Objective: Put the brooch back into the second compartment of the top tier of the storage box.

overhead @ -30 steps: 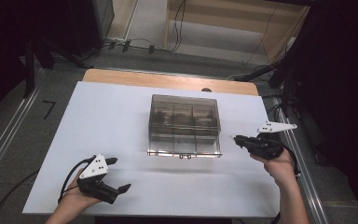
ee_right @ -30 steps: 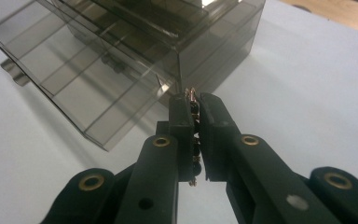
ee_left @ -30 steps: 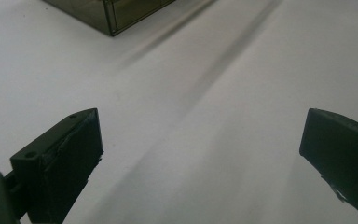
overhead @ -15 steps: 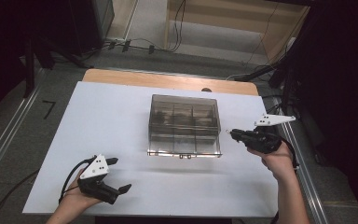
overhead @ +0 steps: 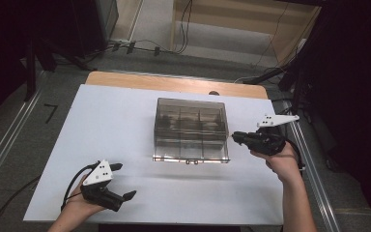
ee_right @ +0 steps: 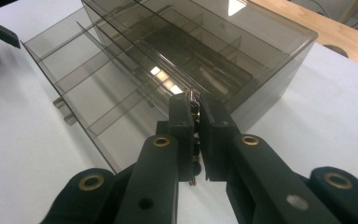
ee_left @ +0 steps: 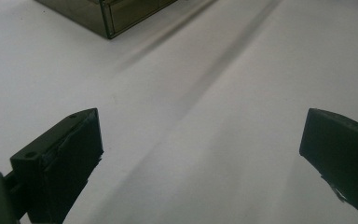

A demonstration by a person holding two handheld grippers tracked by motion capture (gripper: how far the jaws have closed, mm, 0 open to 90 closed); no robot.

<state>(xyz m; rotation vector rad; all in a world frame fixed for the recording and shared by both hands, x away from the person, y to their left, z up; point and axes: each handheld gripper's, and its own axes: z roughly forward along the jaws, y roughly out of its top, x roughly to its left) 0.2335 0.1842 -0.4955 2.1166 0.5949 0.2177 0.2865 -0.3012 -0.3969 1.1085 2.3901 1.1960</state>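
A smoky clear compartment box (overhead: pixel 191 126) stands mid-table, its dividers showing through the walls. My right gripper (overhead: pixel 235 137) hovers just off the box's right side, pointing at it. In the right gripper view the jaws (ee_right: pixel 193 100) are shut on a thin, beaded metal piece (ee_right: pixel 195 140) that stands upright between the pads, with the box (ee_right: pixel 177 51) right behind it. My left gripper (overhead: pixel 124 180) rests near the table's front left, open with nothing between its fingers. The left gripper view shows its jaws (ee_left: pixel 200 122) wide apart over bare white table, a box corner (ee_left: pixel 107 16) far ahead.
The white table top (overhead: pixel 101 125) spreads wide on the left and in front of the box. A wooden strip (overhead: pixel 174 83) runs along the far edge. Cables lie on the floor beyond. Each gripper trails a black cable.
My right gripper has risen a little and drifted toward the box's right side, still shut on the metal piece. The left gripper has stayed put.
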